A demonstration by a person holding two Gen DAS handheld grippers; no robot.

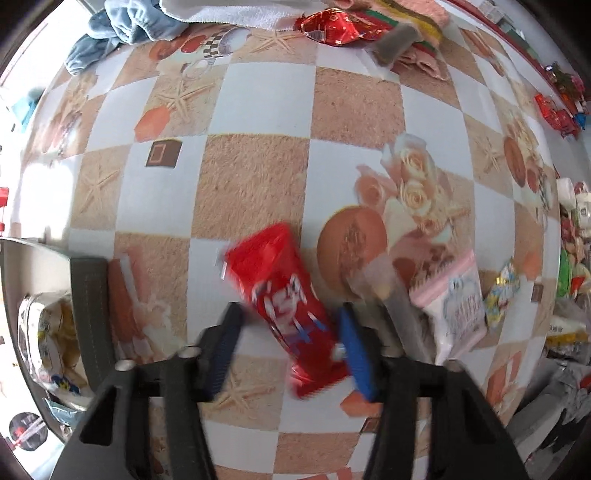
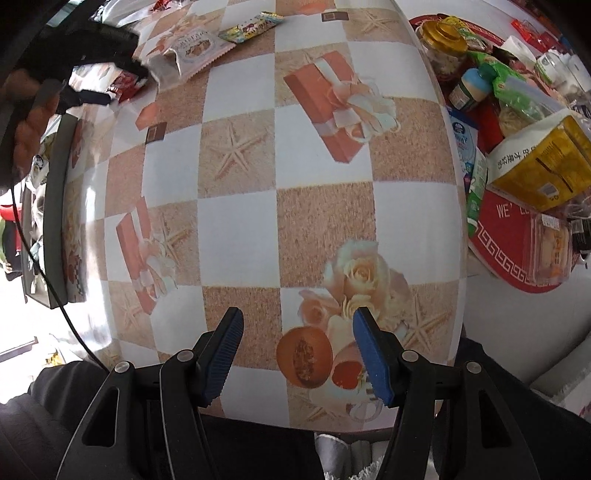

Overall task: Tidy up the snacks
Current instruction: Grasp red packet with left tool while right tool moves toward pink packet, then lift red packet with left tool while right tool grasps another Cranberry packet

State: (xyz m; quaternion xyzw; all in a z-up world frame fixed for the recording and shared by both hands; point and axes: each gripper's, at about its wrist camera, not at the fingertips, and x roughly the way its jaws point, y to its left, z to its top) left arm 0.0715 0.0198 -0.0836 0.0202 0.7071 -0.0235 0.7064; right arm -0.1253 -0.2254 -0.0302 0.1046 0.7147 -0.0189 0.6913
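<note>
We see the left gripper (image 1: 290,341) pointing down at the checkered tablecloth (image 1: 258,177), its jaws parted around a red snack packet (image 1: 284,306). The packet lies tilted between the pads, blurred. The right-hand blue pad (image 1: 356,354) overlaps the packet's lower edge; whether it presses we cannot tell, and the left-hand pad stands clear of it, so we call this claw open, not gripping. Just right of the claw lies a pink-and-white pouch (image 1: 460,306), and just beyond that a small yellow-blue candy wrapper (image 1: 504,291). Left of the claw sits a grey bin (image 1: 88,306) with a white bag (image 1: 48,332) inside. Far ahead of the claw lie a shiny red wrapper (image 1: 328,26) and a blue cloth (image 1: 110,37).

The right gripper (image 2: 297,356) hangs over bare tablecloth, jaws apart, nothing between them, a printed rose and melon pattern under it. Far ahead and to the left of this claw we see the other gripper in a hand (image 2: 26,110), with the same pouch and candy wrapper near it. To the right sits a red mat (image 2: 506,240) crowded with a yellow box (image 2: 546,162), a gold-lidded jar (image 2: 441,44) and a green bag (image 2: 513,88).
</note>
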